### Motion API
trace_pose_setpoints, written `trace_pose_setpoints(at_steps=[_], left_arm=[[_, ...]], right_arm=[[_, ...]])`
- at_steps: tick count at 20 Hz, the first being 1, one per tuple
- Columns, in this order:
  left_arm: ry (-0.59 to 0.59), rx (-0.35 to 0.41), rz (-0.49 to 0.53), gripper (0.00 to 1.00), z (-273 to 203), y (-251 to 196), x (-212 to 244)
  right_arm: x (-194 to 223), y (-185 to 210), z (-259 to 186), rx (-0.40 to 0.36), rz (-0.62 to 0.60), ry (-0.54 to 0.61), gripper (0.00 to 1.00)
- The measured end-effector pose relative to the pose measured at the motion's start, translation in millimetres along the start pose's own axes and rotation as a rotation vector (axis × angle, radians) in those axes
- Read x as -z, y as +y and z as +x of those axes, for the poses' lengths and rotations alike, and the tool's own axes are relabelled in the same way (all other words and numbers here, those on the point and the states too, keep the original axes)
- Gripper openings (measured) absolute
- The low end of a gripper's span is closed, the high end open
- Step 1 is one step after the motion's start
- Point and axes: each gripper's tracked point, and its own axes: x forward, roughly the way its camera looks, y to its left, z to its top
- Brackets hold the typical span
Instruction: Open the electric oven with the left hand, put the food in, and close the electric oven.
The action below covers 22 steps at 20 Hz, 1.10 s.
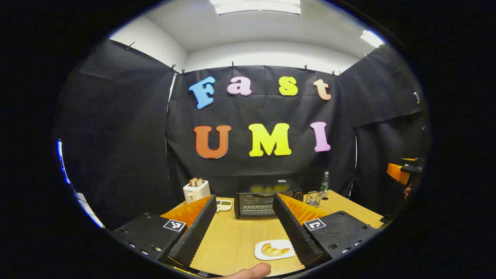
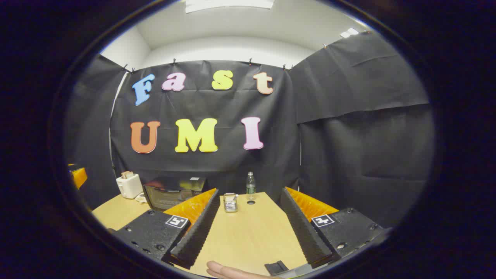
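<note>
Electric oven [image 1: 259, 203] at back of table [image 1: 236, 240], 12 o'clock from left gripper [image 1: 248, 228], door shut, dark glass front with handle bar across top. Same oven at 10 o'clock in right gripper view, partly behind that gripper's left finger. Food: croissant [image 1: 274, 249] on small white plate [image 1: 260, 252] near front edge of table, 5 o'clock from oven, just beside left gripper's right finger. Task judged not started: door not yet opened, food not yet picked, all three steps left. Left gripper wide open, holding nothing, aimed straight at oven, well apart from it. Right gripper [image 2: 248, 228] also wide open, empty, aimed at bare table toward wire basket [image 2: 230, 202] and bottle [image 2: 250, 186] at 12 o'clock. Thumb tip at 6 o'clock in both views. White toaster [image 1: 196, 190] with bread slices at 10 o'clock from oven, small dish [image 1: 224, 204] between toaster and oven. Left gripper view gives croissant and plate, oven front and dish; right gripper view misses croissant, gives clearer bottle and basket at oven's right, plus small black object [image 2: 276, 267] at 6 o'clock, cannot tell what. Orange part of other gripper at 3 o'clock edge in left gripper view, 9 o'clock edge in right gripper view.
</note>
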Motion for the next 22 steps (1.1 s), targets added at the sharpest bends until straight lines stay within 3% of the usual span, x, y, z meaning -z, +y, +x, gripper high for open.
trace_pose_setpoints(at_steps=[14, 22], left_arm=[[0.01, 0.036, -0.032, 0.95, 13, -3, 15], [0.065, 0.113, -0.036, 0.95, 99, -22, 7]], right_arm=[[-10, 0, -11, -0.045, -0.002, -0.043, 0.97], [-2, -12, 1, -0.04, 0.016, -0.043, 0.97]])
